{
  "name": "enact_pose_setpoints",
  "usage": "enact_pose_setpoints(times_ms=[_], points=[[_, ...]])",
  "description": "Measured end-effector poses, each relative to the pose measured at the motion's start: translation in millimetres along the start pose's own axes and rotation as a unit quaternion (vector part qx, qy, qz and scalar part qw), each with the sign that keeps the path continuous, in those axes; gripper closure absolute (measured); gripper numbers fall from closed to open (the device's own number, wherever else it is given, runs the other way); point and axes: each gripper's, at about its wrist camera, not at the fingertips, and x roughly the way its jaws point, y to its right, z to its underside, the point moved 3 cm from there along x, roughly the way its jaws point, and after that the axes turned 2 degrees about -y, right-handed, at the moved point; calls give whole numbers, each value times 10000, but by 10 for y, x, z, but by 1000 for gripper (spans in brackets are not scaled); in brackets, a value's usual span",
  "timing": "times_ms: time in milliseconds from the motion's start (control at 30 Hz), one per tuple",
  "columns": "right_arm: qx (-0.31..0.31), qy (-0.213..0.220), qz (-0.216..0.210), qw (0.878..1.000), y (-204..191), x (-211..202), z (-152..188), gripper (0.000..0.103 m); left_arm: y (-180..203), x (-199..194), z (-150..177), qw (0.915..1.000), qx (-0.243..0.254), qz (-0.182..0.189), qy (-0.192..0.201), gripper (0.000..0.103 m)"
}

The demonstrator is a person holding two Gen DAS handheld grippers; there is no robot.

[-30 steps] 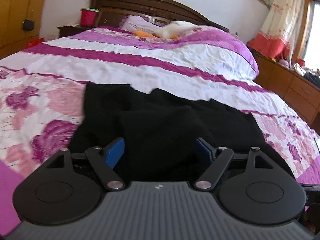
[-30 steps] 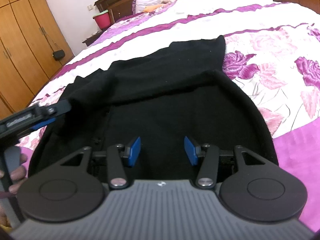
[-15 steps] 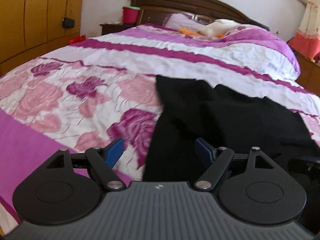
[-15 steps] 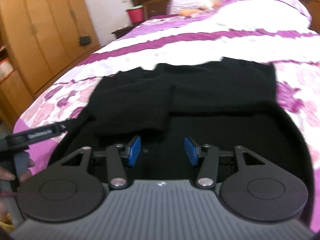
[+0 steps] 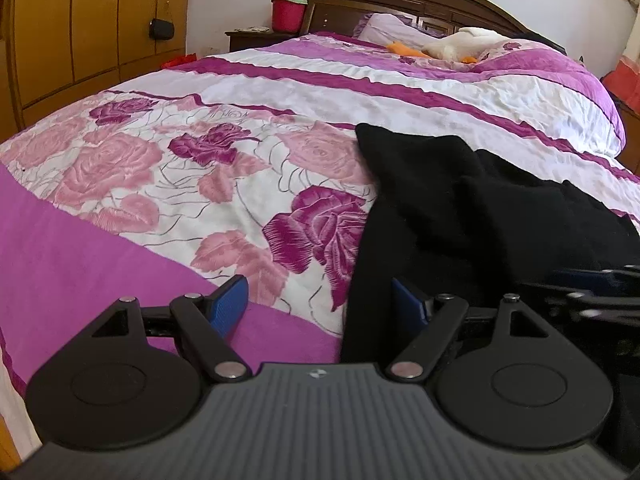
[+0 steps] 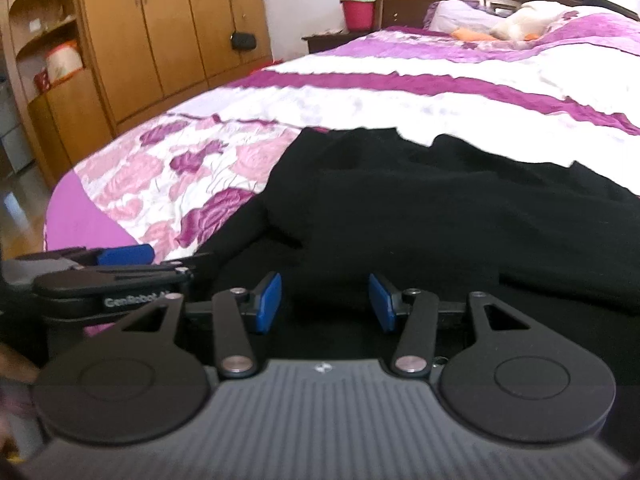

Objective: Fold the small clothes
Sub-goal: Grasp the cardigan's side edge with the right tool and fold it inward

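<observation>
Between folds: left gripper (image 5: 320,306) and right gripper (image 6: 325,302), jaws spread and empty, over the near hem of the black knit garment (image 6: 440,208); next, probably pinch an edge.

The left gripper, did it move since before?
Yes. The left gripper slid left: its jaws straddled the black garment before, now they frame its left edge and the floral bedspread.

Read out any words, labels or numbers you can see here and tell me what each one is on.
"GenRobot", with further characters cut off: white lettering on the side of the left hand-held gripper, seen in the right wrist view.
No other text is readable; the small emblem on each gripper body is a logo without letters.
</observation>
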Motion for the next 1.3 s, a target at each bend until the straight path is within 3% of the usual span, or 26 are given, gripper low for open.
enact_pose_setpoints(times_ms=[367, 500, 800, 1000, 1167, 1300], points=[[-487, -90, 390, 9980, -78, 205, 103, 55, -7, 27, 34, 10000, 38, 6, 12, 21], [-443, 32, 644, 9969, -15, 144, 71, 88, 21, 30, 39, 9999, 119, -59, 23, 21], [250, 998, 601, 9929, 412, -498, -155, 91, 38, 21, 23, 9999, 132, -78, 22, 21], [1033, 1284, 995, 9813, 971, -837, -97, 91, 58, 21, 9, 9998, 151, -101, 30, 21], [1839, 1145, 1335, 9671, 1467, -898, 134, 91, 104, 24, -1, 9997, 223, -114, 39, 21], [2044, 667, 1293, 9680, 1676, -723, 365, 88, 130, 5, -4, 9997, 218, -120, 77, 21]])
